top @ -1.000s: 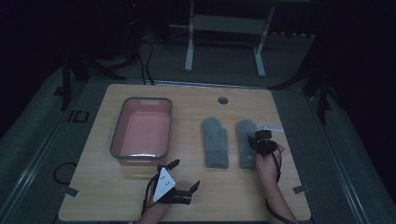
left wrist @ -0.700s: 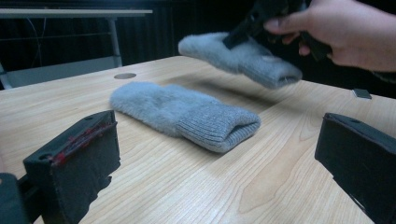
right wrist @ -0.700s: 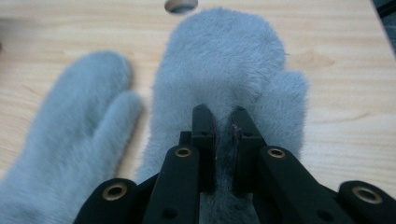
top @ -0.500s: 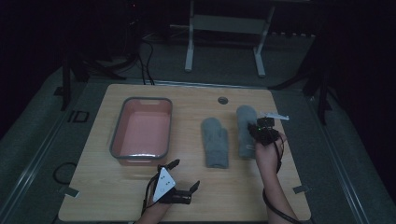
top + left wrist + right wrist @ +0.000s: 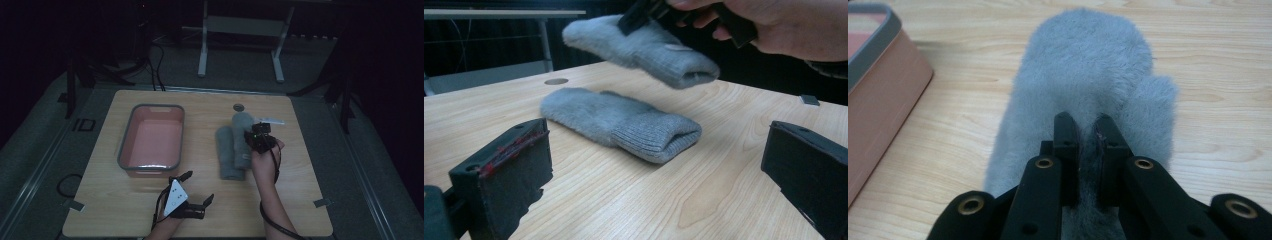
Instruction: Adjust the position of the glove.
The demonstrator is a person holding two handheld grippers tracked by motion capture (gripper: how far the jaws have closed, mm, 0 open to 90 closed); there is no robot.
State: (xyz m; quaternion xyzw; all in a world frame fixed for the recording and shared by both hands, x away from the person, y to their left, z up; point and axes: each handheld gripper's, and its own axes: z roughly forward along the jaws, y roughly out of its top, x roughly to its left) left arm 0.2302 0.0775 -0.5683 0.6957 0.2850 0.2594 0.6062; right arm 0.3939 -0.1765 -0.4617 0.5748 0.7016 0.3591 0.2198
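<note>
Right gripper [image 5: 256, 134] is clamped hard on a fuzzy grey mitten [image 5: 240, 131]. From its own camera the two black jaws are nearly together, with just a tuft of grey pile squeezed between them, so it's pinching the fabric, not wrapping the whole thing. The mitten [image 5: 1083, 95] hangs out ahead of the jaws, thumb bump off to one side, wood table [image 5: 1213, 60] underneath.

From the left gripper view you can tell it's properly off the table: the held mitten [image 5: 644, 47] floats tilted in the air, cuff end lower and pointing toward the camera, with the hand [image 5: 774, 25] gripping the tool above it. A second mitten [image 5: 619, 122] lies flat on the wood right under it, cuff toward the camera too, and the two aren't touching.

Left gripper [image 5: 192, 192] sits at the near edge of the table, jaws spread wide, nothing between them. In its own view both pads stand far apart at the frame's sides with bare wood in the gap, and the near one has some red scuffing on its edge.

Pink tub [image 5: 151, 137] with a grey rim sits on the left half of the table, apart from both mittens. From above, the held mitten overlaps the far end of the flat one [image 5: 227, 160], just right of it.
</note>
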